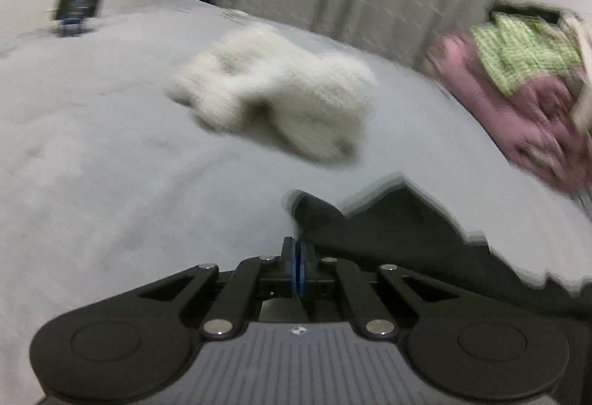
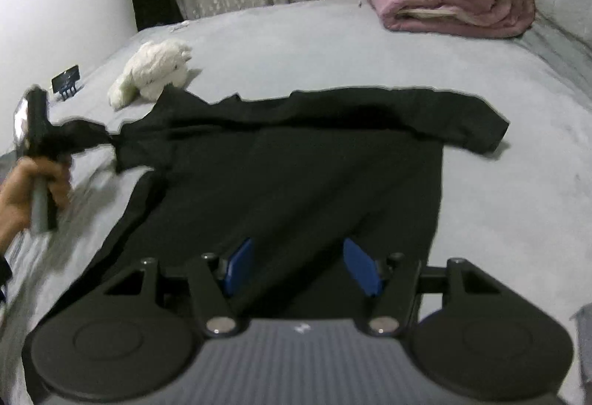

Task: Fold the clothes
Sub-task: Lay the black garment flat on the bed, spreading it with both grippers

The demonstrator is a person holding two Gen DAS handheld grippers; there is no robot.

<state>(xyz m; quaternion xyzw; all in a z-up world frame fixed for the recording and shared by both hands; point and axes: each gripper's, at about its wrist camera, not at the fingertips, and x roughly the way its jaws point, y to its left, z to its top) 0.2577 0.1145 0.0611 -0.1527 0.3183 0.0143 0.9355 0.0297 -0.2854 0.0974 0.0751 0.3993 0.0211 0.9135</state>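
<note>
A grey bed (image 2: 333,42) was used as the folding surface. A black T-shirt (image 2: 296,183) was spread flat across it, sleeves outward, ready for folding. Its left sleeve was pinched by the closed left gripper (image 2: 79,136), apparently so it could be drawn inward. The right gripper (image 2: 298,266) was held half open and empty above the hem.

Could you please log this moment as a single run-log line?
garment: black short-sleeved T-shirt flat on grey bedsheet | left claw: shut on sleeve | right claw: open above hem
</note>
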